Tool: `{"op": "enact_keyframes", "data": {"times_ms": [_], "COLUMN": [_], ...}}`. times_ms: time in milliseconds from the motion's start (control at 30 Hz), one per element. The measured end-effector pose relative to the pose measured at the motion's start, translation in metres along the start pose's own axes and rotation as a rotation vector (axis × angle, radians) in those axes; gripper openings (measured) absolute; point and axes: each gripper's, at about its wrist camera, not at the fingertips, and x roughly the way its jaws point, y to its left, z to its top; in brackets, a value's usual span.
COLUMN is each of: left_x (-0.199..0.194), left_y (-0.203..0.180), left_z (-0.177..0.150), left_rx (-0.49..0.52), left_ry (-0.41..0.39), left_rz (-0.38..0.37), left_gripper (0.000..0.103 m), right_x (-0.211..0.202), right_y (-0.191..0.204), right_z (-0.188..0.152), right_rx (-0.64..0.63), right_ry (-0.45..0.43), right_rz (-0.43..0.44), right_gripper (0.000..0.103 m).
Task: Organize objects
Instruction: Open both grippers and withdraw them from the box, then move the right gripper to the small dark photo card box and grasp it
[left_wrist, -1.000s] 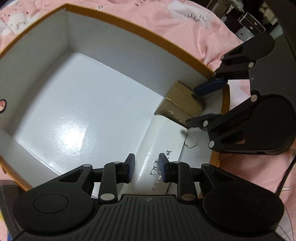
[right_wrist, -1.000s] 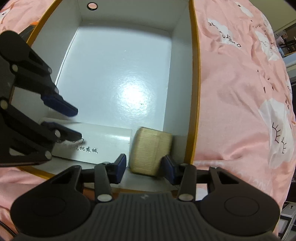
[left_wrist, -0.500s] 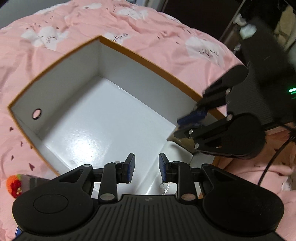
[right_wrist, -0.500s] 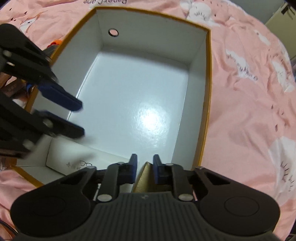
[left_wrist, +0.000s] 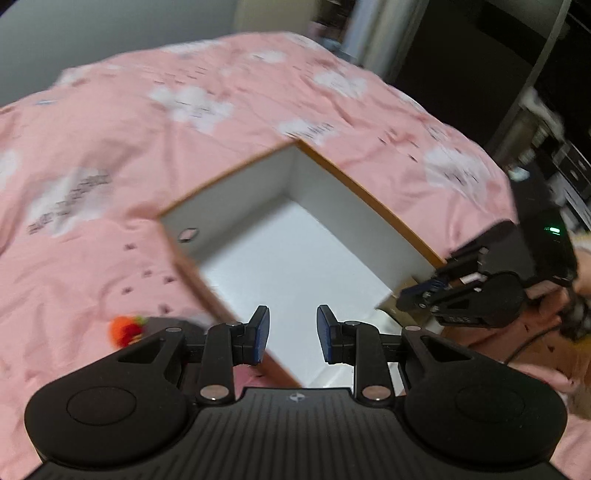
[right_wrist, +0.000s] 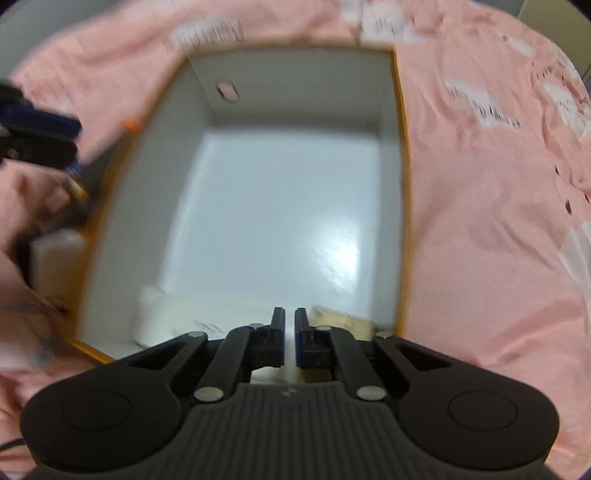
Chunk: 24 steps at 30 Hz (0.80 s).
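A white box with an orange rim (left_wrist: 354, 184) (right_wrist: 400, 184) lies open on the pink bedspread. A white carton (right_wrist: 192, 317) and a tan woven case (right_wrist: 343, 321) lie along its near wall. My left gripper (left_wrist: 291, 336) is open and empty, raised above the box's left edge. My right gripper (right_wrist: 290, 341) is nearly shut with nothing between its fingers, above the near wall; it also shows in the left wrist view (left_wrist: 424, 291). The left gripper shows blurred at the left in the right wrist view (right_wrist: 40, 122).
An orange and red fuzzy object (left_wrist: 125, 328) lies on the bedspread left of the box. A white block (right_wrist: 55, 258) sits outside the box's left wall. Dark shelving (left_wrist: 546, 110) stands beyond the bed at the right.
Both grippers have risen and pulled back from the box. The right gripper let go of the tan case and closed to a narrow gap. The left gripper swung left.
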Motion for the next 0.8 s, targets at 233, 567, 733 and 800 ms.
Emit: {"op": "enact_keyframes", "data": {"times_ms": [233, 567, 733, 800], "left_x": [-0.043, -0.057, -0.051, -0.046], "left_y": [0.028, 0.04, 0.035, 0.034], "left_z": [-0.03, -0.092, -0.108, -0.109], "left_rx": [-0.183, -0.321, -0.292, -0.261], "left_ry": [-0.087, -0.157, -0.171, -0.156], "left_rz": [0.189, 0.367, 0.365, 0.371], "left_gripper": [0.031, 0.037, 0.042, 0.045], "right_x": [-0.028, 0.004, 0.019, 0.024], "right_y": [0.039, 0.11, 0.133, 0.136], "right_z": [0.008, 0.027, 0.022, 0.024], "right_rx": [-0.009, 0.059, 0.042, 0.045], "right_ry": [-0.262, -0.296, -0.267, -0.252], "right_rz": [0.176, 0.368, 0.386, 0.385], "right_gripper": [0.01, 0.015, 0.015, 0.015]}}
